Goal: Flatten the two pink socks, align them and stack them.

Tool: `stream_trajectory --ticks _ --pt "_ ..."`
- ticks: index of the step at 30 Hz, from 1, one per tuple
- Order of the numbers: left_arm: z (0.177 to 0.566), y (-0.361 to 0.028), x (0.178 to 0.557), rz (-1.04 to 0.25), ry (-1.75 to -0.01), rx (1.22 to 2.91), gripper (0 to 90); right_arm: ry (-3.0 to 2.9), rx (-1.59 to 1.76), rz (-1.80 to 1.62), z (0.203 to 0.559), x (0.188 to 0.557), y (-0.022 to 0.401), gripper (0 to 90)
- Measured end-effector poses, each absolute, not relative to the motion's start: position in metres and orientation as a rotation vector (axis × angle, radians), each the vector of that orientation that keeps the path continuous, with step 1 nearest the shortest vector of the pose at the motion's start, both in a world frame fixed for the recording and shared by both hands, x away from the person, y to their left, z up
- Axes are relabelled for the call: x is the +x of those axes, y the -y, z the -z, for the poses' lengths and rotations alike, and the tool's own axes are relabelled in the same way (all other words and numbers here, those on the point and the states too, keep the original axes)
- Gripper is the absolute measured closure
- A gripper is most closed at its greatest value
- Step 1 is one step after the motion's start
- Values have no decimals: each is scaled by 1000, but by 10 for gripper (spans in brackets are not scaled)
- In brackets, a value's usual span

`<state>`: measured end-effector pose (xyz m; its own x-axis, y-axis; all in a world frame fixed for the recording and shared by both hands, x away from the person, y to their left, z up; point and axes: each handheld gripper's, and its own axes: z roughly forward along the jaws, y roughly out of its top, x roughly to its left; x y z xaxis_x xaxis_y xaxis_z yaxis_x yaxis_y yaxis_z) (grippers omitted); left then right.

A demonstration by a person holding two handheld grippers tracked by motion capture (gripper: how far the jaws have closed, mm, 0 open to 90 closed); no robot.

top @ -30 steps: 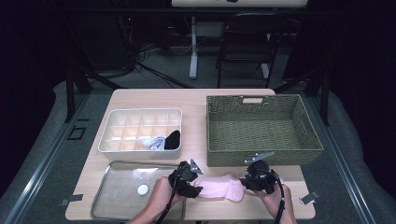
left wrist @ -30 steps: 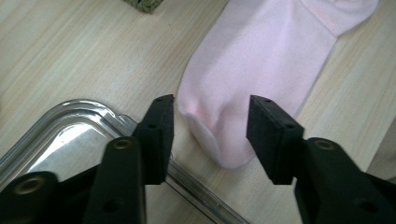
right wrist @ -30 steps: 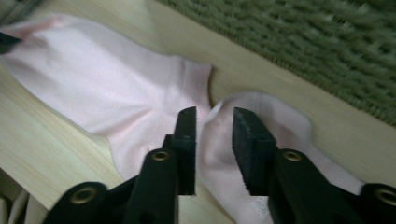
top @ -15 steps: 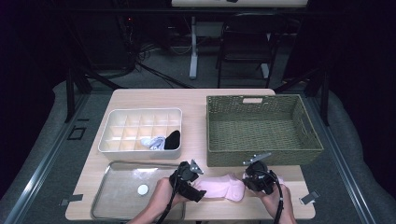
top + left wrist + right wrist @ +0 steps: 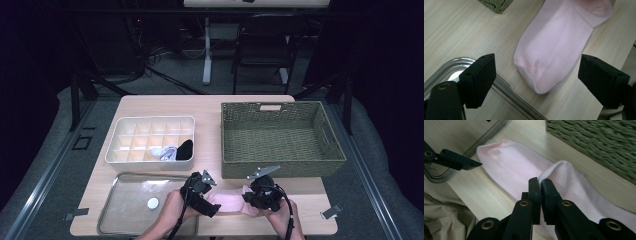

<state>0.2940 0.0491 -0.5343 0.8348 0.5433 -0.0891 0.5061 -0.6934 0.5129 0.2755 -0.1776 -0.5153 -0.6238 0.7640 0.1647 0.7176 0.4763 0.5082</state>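
wicker basket (image 5: pixel 280 135) walling far side, metal tray (image 5: pixel 122 210) left, bare table (image 5: pixel 310 207) right

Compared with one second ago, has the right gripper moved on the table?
Yes, slightly. In the high view the right gripper, shut on a fold of the pink sock, has shifted left, away from the tape mark and toward the left gripper.

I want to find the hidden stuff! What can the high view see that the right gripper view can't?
High view alone: the compartment box with a black sock and a pale one, and a white round thing in the metal tray. Right gripper view alone: a close look at the right gripper pinching a fold of the pink sock. Both share: that sock, the wicker basket and the left gripper.
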Motion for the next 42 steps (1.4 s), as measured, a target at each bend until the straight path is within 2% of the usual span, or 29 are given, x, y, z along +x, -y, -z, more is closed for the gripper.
stream_trajectory --ticks 14,18,20,23,32,36,42 --pt "535 -48 294 -104 -791 2470 148 -2657 1252 -937 522 280 143 870" --pt "536 -47 295 -87 -788 2478 155 -2708 1265 -953 530 284 141 752" --pt "537 -46 294 -88 -790 2472 161 -2718 1265 -966 529 285 145 667" --pt "539 -43 294 -70 -788 2469 185 -2710 1278 -1017 522 284 159 600" --pt "542 -33 292 -55 -777 2456 225 -2605 1366 -1010 511 282 201 573" --pt "540 -29 295 -52 -785 2428 300 -2530 1448 -892 514 287 220 585" --pt "539 -21 297 -34 -799 2377 367 -2444 1524 -697 524 294 245 622"
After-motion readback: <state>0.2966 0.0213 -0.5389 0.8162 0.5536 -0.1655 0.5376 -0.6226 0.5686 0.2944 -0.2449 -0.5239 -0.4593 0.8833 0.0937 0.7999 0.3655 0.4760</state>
